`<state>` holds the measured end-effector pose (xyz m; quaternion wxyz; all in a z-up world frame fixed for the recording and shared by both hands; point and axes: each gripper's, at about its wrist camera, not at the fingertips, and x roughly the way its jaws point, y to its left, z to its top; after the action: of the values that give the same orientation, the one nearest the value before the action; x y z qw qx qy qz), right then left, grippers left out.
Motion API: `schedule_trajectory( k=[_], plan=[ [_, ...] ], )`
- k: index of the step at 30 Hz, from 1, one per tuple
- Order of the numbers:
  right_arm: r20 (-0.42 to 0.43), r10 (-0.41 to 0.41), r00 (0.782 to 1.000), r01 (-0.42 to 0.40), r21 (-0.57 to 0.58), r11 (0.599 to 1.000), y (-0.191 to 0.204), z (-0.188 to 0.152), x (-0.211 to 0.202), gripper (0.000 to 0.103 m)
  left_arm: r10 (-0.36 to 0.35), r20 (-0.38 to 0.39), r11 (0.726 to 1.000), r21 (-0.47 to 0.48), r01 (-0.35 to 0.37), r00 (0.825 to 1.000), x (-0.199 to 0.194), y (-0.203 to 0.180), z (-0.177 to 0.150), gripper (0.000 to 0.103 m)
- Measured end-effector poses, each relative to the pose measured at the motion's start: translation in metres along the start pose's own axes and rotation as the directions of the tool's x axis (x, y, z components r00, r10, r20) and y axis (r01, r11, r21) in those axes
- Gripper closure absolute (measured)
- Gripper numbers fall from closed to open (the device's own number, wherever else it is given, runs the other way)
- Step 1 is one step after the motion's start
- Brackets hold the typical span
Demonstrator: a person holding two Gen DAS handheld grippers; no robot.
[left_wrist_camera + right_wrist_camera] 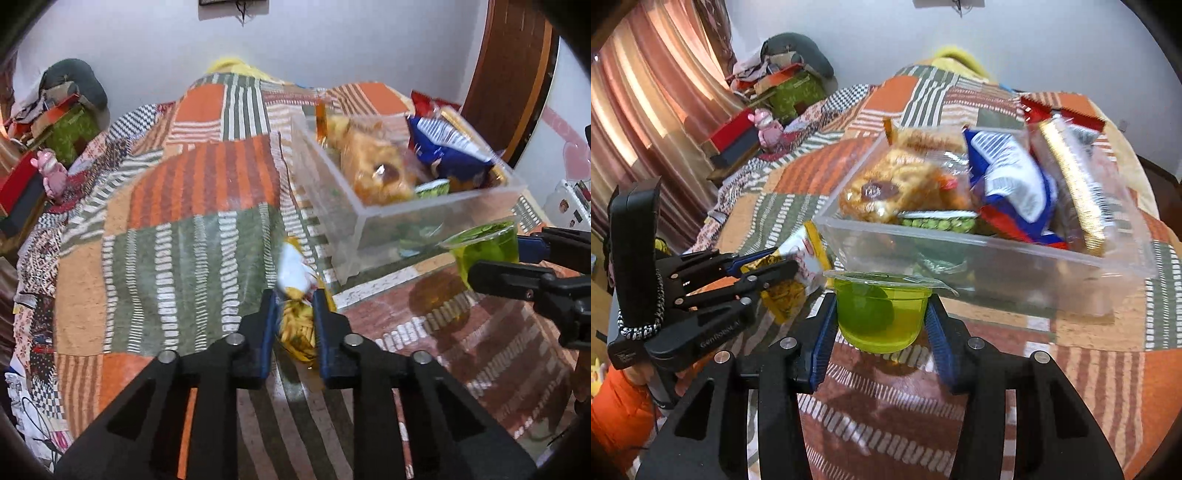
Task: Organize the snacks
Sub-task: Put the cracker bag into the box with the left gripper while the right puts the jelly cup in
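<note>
A clear plastic box (436,221) (997,266) stands on the patchwork bedspread and holds several snacks: an orange snack bag (905,184), a blue and white packet (1012,184), a gold-edged packet (1075,184) and a green pea cup (938,222). My left gripper (294,295) (775,264) is shut on a yellow and white snack packet (295,291) (798,273), held above the bed left of the box. My right gripper (882,314) (495,254) is shut on a green jelly cup (881,314) (484,251), just in front of the box's near wall.
The patchwork bedspread (184,240) covers the bed. A pink toy (51,177) and red boxes (22,188) lie at the far left edge with piled clutter (783,81). Curtains (635,110) hang to the left. A brown door (517,74) stands at the right.
</note>
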<state>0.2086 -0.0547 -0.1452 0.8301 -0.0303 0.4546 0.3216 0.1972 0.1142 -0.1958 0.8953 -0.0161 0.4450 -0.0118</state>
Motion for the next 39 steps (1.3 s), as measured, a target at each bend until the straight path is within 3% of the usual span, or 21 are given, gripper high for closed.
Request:
schedule_trajectory(
  k=[8, 16, 21, 29, 35, 39],
  plan=[
    [0.076, -0.016, 0.997, 0.014, 0.021, 1.0, -0.01, -0.002, -0.034, 0.06, 0.021, 0.074, 1.0, 0.004, -0.021, 0.997, -0.047, -0.011, 0.01, 0.087],
    [0.147, -0.058, 0.987, 0.051, 0.05, 0.997, -0.03, 0.004, -0.063, 0.059, 0.003, 0.155, 1.0, 0.018, -0.006, 0.988, -0.071, -0.03, 0.043, 0.087],
    [0.186, -0.106, 0.977, 0.09, 0.096, 0.991, -0.056, 0.009, -0.079, 0.059, -0.025, 0.179, 0.999, 0.028, 0.021, 0.984, -0.065, -0.049, 0.067, 0.087],
    [0.188, -0.191, 0.963, 0.161, 0.163, 0.973, -0.101, 0.019, -0.081, 0.059, -0.066, 0.144, 0.998, 0.031, 0.062, 0.987, -0.024, -0.069, 0.101, 0.087],
    [0.178, -0.203, 0.963, 0.17, 0.185, 0.968, -0.121, 0.032, -0.064, 0.059, -0.07, 0.131, 0.997, 0.026, 0.067, 0.989, 0.001, -0.079, 0.116, 0.087],
    [0.176, -0.205, 0.963, 0.173, 0.18, 0.968, -0.124, 0.041, -0.052, 0.059, -0.035, 0.131, 0.999, 0.037, 0.031, 0.991, 0.012, -0.085, 0.118, 0.087]
  ],
)
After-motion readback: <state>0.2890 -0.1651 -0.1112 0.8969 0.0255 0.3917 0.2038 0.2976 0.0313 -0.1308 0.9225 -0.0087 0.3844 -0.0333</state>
